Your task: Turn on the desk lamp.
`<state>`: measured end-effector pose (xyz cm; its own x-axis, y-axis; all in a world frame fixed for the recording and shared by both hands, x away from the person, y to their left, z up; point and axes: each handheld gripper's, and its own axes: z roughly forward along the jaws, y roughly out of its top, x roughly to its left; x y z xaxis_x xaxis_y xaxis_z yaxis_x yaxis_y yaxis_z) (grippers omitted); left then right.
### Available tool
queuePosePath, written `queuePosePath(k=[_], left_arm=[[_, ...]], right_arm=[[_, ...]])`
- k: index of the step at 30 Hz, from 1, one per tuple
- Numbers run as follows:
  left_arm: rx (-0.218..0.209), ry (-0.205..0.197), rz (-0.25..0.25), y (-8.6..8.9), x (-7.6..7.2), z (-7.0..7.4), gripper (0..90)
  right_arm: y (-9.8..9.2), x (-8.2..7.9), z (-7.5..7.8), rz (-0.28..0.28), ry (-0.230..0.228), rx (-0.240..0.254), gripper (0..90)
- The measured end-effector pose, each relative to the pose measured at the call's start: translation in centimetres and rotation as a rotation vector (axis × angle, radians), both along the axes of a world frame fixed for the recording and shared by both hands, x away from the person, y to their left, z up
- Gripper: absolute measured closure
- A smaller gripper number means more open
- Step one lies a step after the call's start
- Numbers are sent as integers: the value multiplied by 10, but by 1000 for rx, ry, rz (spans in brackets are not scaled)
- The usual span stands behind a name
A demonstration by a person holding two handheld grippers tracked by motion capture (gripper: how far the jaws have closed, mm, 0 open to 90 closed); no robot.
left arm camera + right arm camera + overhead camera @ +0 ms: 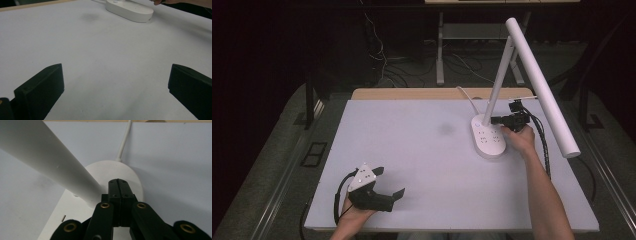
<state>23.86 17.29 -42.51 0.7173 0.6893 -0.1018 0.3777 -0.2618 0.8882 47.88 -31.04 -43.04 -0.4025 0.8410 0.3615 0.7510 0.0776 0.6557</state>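
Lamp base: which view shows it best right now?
The high view: the whole lamp base with its sockets. The left gripper view catches it far off, cut at the top edge; in the right gripper view the shut right gripper partly covers it.

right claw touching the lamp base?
Cannot tell. In the right gripper view the shut right claw hangs right above the lamp base, beside the stem; no plain gap or contact shows.

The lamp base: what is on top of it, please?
On the lamp base I see sockets, the foot of the lamp's white stem, and the shut right gripper above its round end. Whatever lies under those jaws is covered.
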Motion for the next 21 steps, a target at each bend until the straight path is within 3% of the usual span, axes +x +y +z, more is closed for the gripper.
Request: queuePosePath(k=[3, 7, 21], left_arm=[[-1, 1, -1, 0, 0, 0, 0], [-3, 1, -1, 0, 1, 0, 0], [-7, 5, -2, -1, 0, 0, 0]], right_arm=[[0, -1, -1, -4, -14, 5, 895], [-3, -3, -2, -21, -14, 56, 894], [-9, -11, 11, -7, -41, 49, 894]])
